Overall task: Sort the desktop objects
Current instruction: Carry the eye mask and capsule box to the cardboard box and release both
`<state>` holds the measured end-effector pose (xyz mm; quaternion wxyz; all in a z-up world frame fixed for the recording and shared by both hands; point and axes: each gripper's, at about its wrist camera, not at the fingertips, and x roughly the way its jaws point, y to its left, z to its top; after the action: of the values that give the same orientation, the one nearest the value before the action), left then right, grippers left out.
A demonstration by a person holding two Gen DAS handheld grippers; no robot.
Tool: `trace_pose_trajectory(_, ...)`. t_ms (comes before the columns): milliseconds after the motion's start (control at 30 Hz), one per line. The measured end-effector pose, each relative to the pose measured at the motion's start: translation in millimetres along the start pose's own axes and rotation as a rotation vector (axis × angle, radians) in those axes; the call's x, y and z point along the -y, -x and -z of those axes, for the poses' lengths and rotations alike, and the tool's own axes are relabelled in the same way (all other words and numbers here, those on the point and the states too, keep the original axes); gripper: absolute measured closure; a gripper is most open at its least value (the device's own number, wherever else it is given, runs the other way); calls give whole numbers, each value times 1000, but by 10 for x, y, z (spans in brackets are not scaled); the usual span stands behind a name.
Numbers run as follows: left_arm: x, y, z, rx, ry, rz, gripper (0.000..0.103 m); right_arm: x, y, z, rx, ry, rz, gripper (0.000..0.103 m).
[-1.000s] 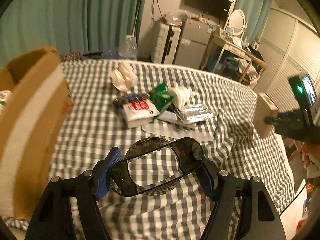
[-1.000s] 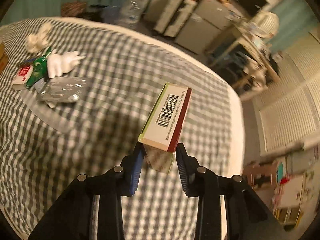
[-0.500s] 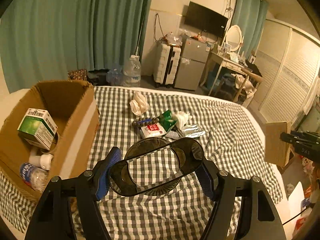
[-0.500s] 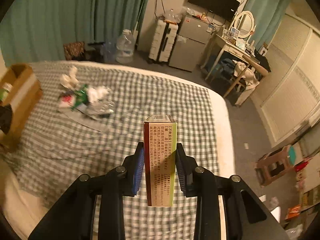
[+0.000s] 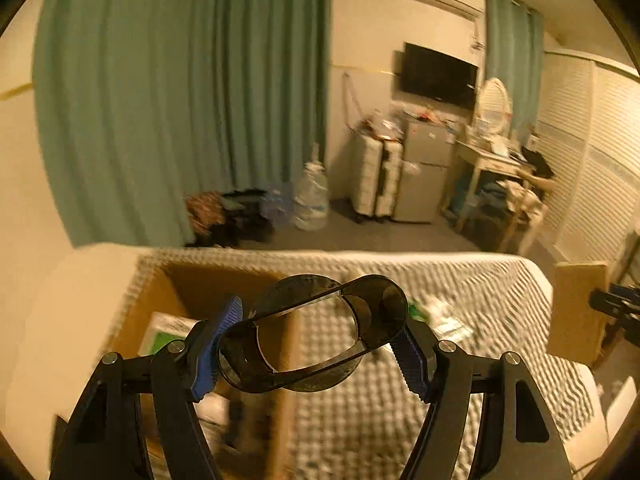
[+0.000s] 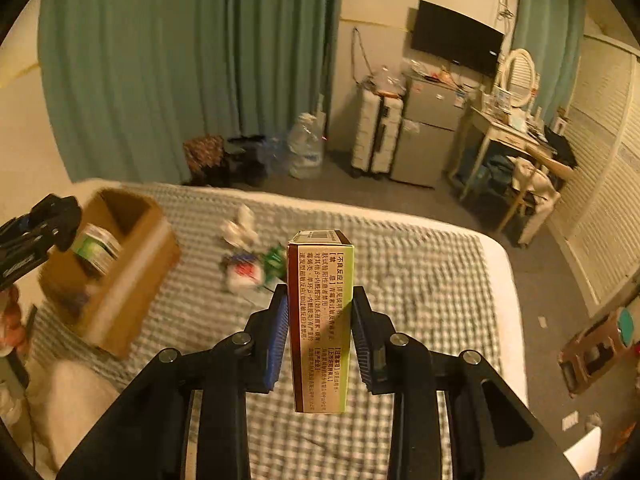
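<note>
My left gripper (image 5: 316, 348) is shut on a dark translucent plastic cup (image 5: 312, 332), squeezed oval, held high over the right wall of an open cardboard box (image 5: 224, 288). A green and white carton (image 5: 164, 332) lies in that box. My right gripper (image 6: 320, 328) is shut on a printed medicine box (image 6: 320, 320), held upright above the checked cloth (image 6: 420, 280). The cardboard box also shows in the right wrist view (image 6: 120, 256), at the left. A pile of packets and tissues (image 6: 248, 256) lies mid-cloth.
The left gripper shows at the left edge of the right wrist view (image 6: 36, 232). The right gripper with its box shows at the right of the left wrist view (image 5: 580, 312). Beyond the bed stand teal curtains, a water jug (image 6: 308, 148), suitcases and a fridge.
Both grippers have risen and tilted up, so more of the room shows. The left gripper with the cup has moved left over the cardboard box. The right gripper still holds its box.
</note>
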<state>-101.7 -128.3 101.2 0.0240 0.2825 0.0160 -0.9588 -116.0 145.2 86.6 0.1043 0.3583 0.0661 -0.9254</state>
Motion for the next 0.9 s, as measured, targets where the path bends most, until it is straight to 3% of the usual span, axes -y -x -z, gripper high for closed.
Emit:
trace_pose_trajectory(200, -443, 33, -202, 10, 8, -61, 29, -600, -29, -315, 35, 1, -178, 74)
trace_pose_trajectory(433, -1004, -188, 72, -69, 73, -57, 29, -1493, -496, -404, -44, 7, -425, 74)
trace_pose_trajectory(633, -1411, -585, 368, -160, 123, -96, 29, -2291, -1022, -361, -122, 58, -528, 74)
trace_pose_trajectory(900, -1650, -1016, 766, -255, 100, -86, 29, -2837, -1614, -305, -217, 99, -553, 74)
